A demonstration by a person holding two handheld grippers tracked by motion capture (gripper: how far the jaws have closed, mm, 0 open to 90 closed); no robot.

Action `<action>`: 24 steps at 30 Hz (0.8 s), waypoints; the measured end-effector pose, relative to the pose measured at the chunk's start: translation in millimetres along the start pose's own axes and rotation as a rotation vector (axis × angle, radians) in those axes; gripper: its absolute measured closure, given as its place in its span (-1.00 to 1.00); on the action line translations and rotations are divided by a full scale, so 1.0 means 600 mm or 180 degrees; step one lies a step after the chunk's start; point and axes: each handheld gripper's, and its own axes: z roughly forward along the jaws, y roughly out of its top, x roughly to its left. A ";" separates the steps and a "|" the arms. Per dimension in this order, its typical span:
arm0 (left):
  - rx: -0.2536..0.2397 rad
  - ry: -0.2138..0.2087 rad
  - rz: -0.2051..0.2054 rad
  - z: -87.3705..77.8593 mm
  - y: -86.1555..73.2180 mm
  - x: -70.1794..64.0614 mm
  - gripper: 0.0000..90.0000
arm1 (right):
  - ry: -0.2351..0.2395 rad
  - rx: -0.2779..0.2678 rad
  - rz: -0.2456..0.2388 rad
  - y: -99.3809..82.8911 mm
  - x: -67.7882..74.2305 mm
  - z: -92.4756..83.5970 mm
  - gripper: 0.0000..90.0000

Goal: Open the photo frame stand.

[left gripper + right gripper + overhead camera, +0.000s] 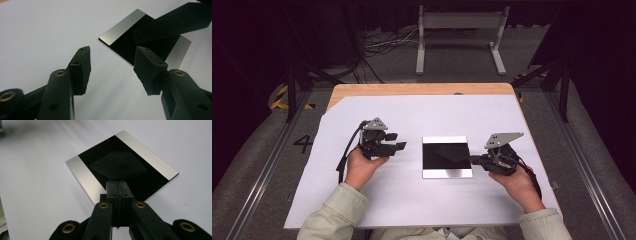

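A square plate (447, 173) with a black middle and silver strips at two edges lies flat on the white sheet, at the table's centre. A dark flat cloth piece (452, 151) rests over its black middle. My right gripper (472, 160) reaches in from the plate's right side, shut on the near corner of that cloth piece (118, 166); in the right gripper view (117, 182) its jaws meet over the plate (82, 173). My left gripper (399, 140) stands open left of the plate, nothing between its jaws (112, 57). Beyond them lie the plate (122, 28) and the right gripper (137, 35).
A white sheet (412, 200) covers most of the wooden table (422, 89). A grey metal stand (459, 35) and cables stand on the floor behind the table. Dark rails (267, 165) run along both sides.
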 end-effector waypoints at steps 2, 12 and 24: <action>-0.0007 0.0006 0.0006 0.000 0.000 0.001 0.06 | -0.0008 0.0026 -0.0014 0.000 0.000 -0.003 0.99; -0.0011 0.0001 -0.0005 0.000 0.000 0.002 0.06 | -0.0075 -0.0020 -0.0052 0.005 -0.001 -0.035 0.98; 0.0010 0.0005 -0.0017 0.001 -0.001 0.001 0.06 | -0.0182 -0.0208 0.0102 0.005 -0.017 -0.074 0.82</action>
